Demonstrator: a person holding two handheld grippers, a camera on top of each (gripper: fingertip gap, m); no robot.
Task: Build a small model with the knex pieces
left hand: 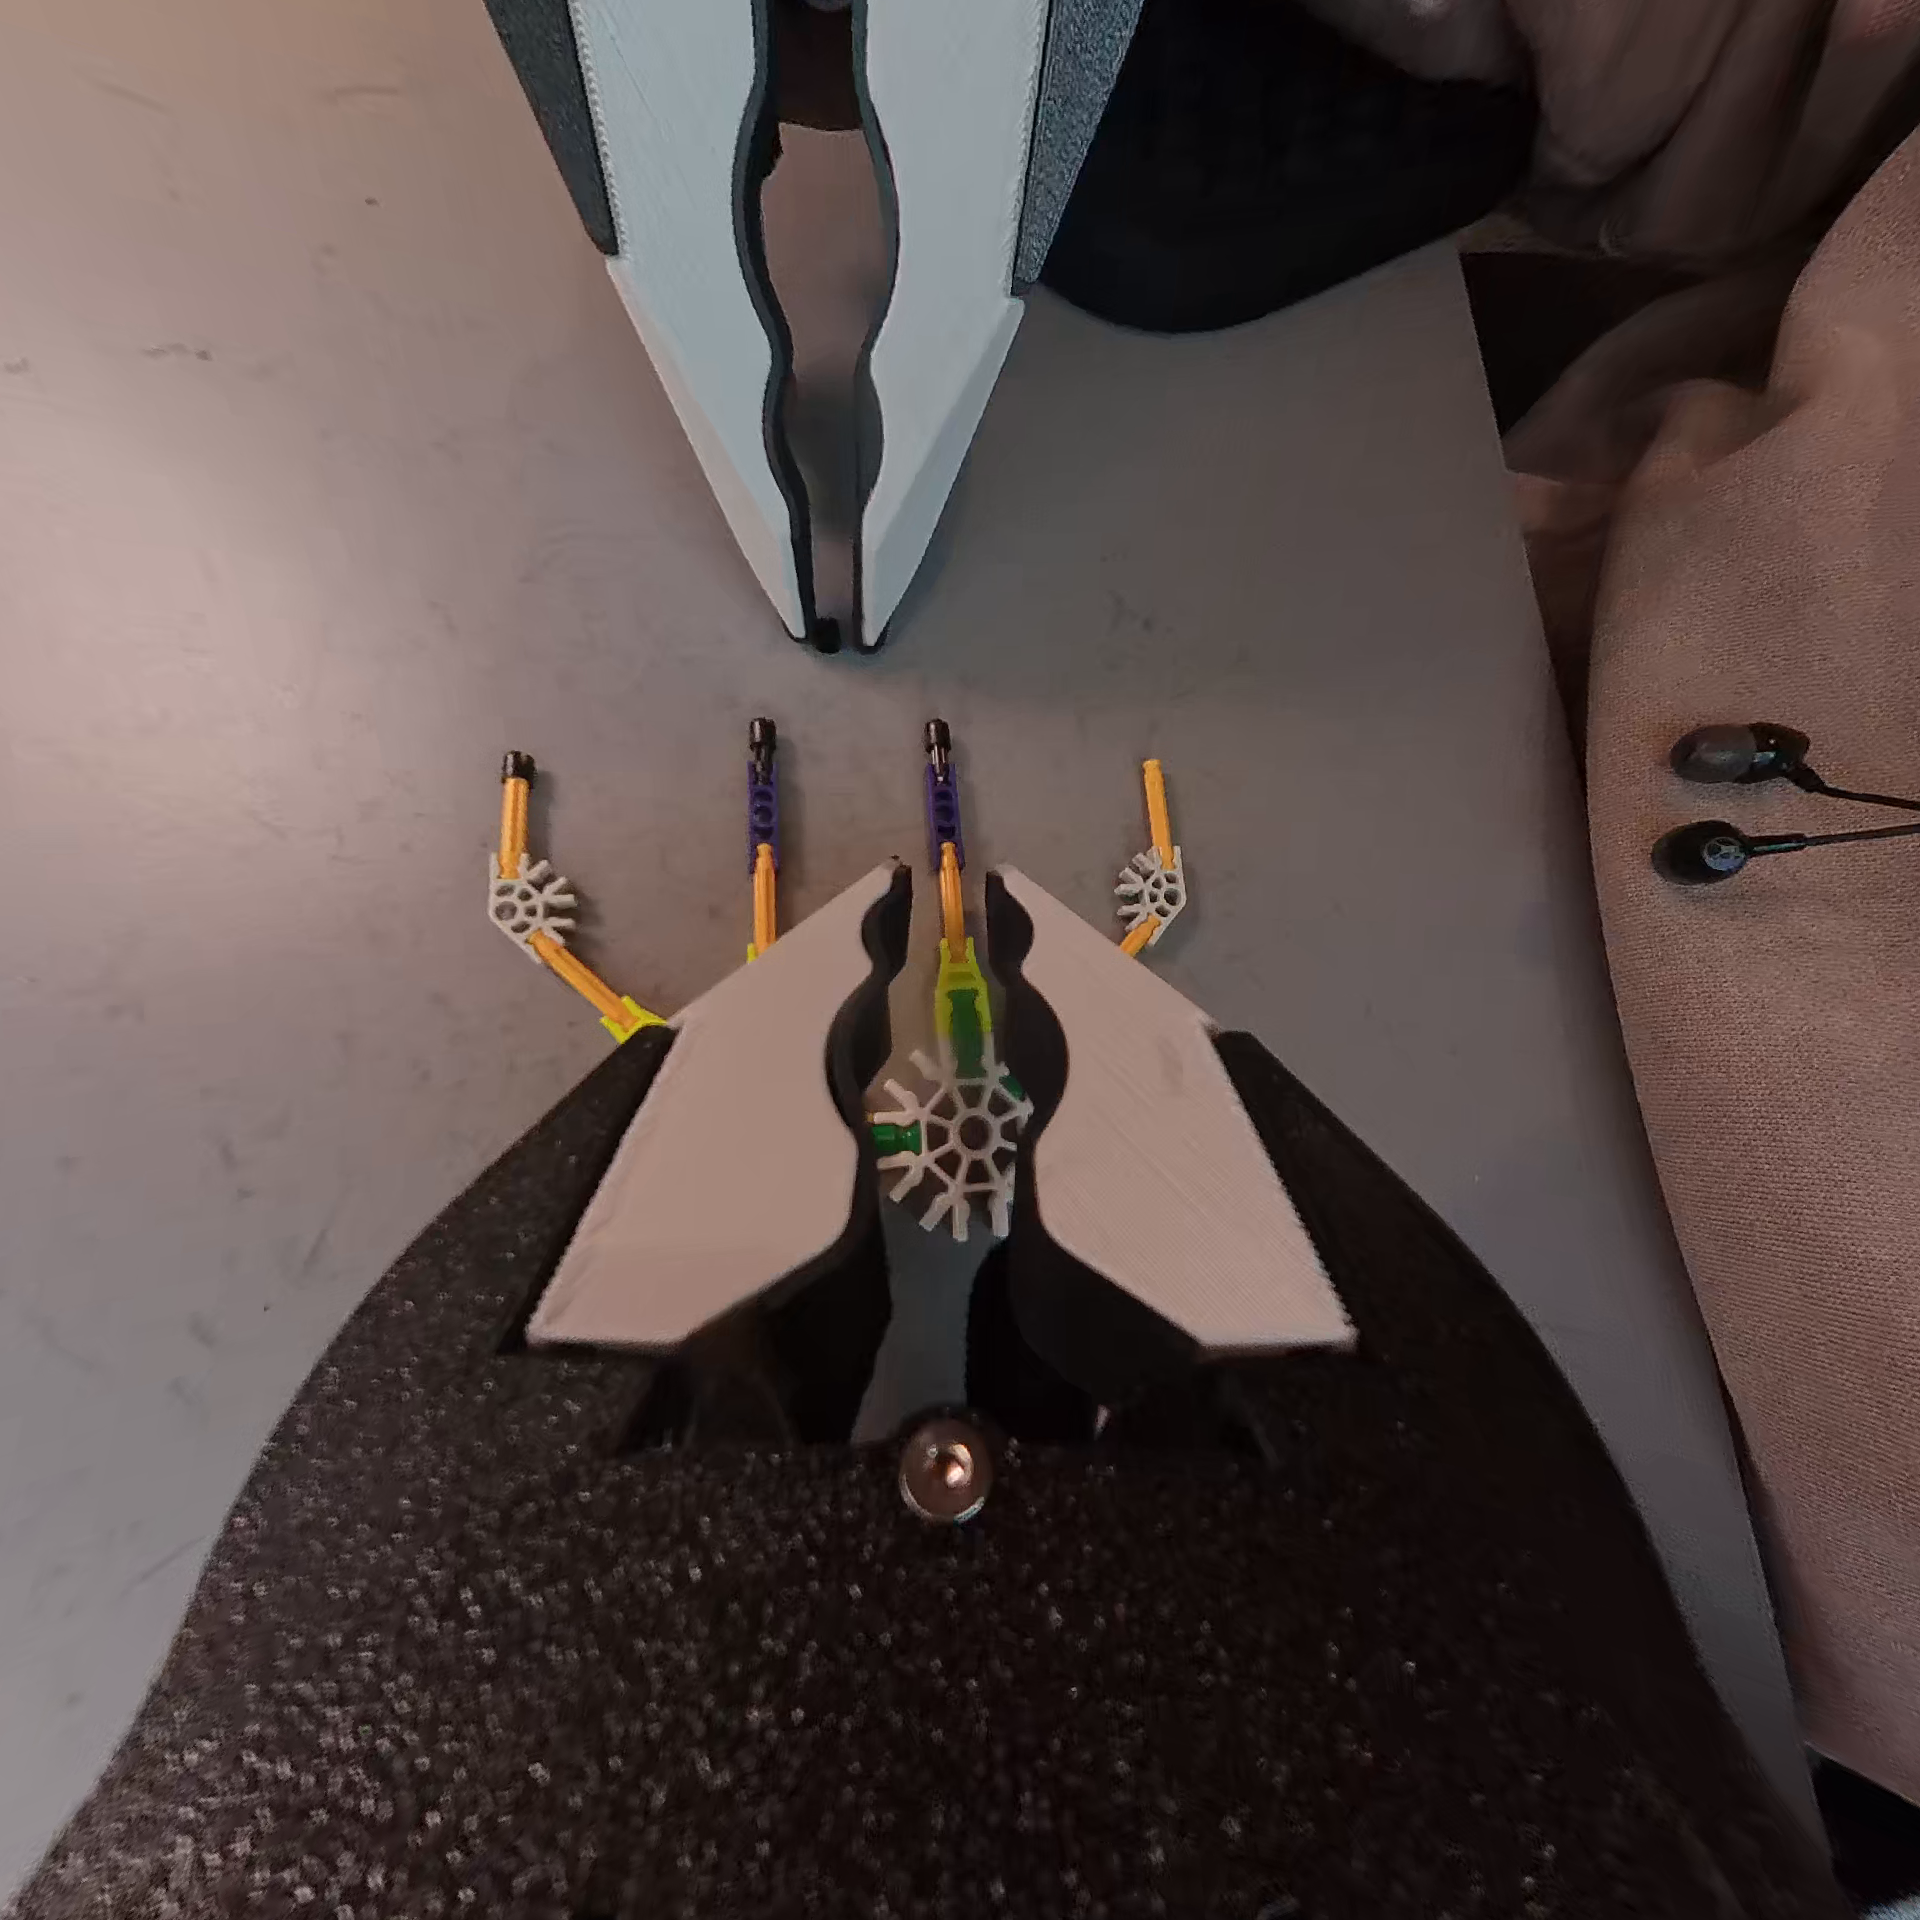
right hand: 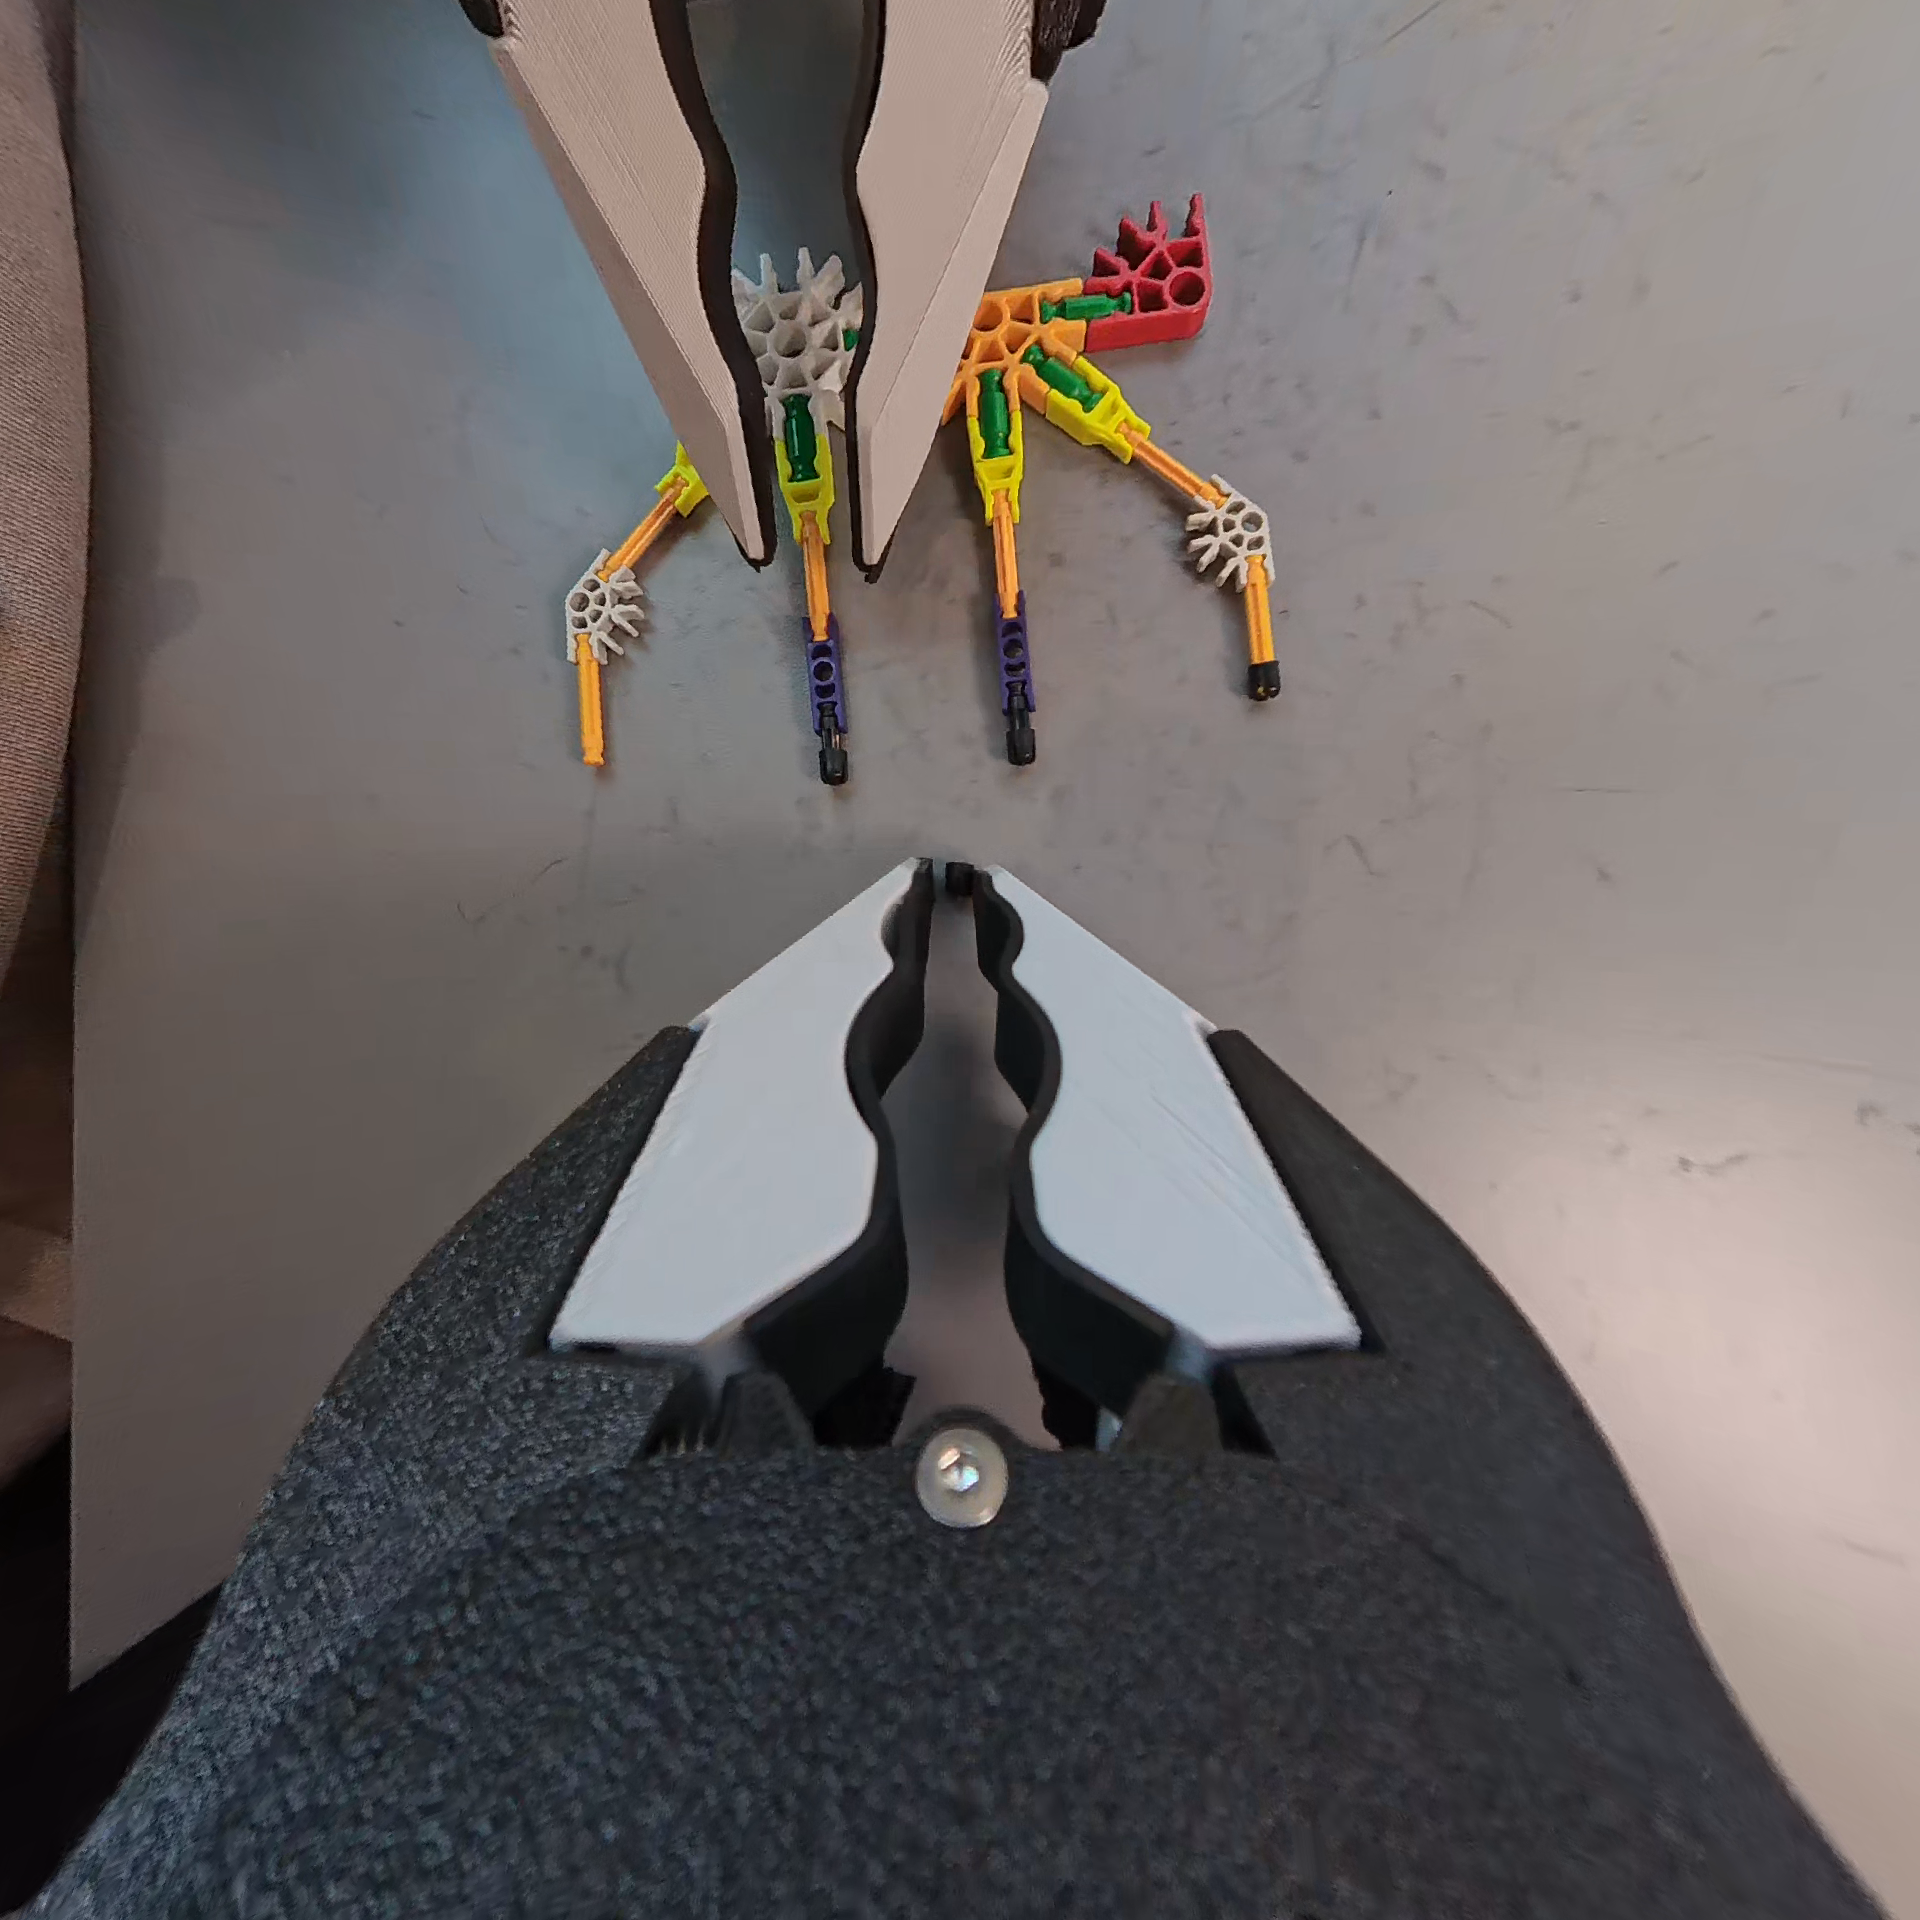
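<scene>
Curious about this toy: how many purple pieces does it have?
2. One purple piece sits on the leg between the left gripper's tips; the other purple piece sits on the next leg rightward in the right wrist view. More may be hidden.

The toy figure [left hand: 940, 935] on the grey table [left hand: 312, 520] is viewed closely, looking down, from opposite sides by both wrist views. Figure and opposing gripper are shared by each.
</scene>
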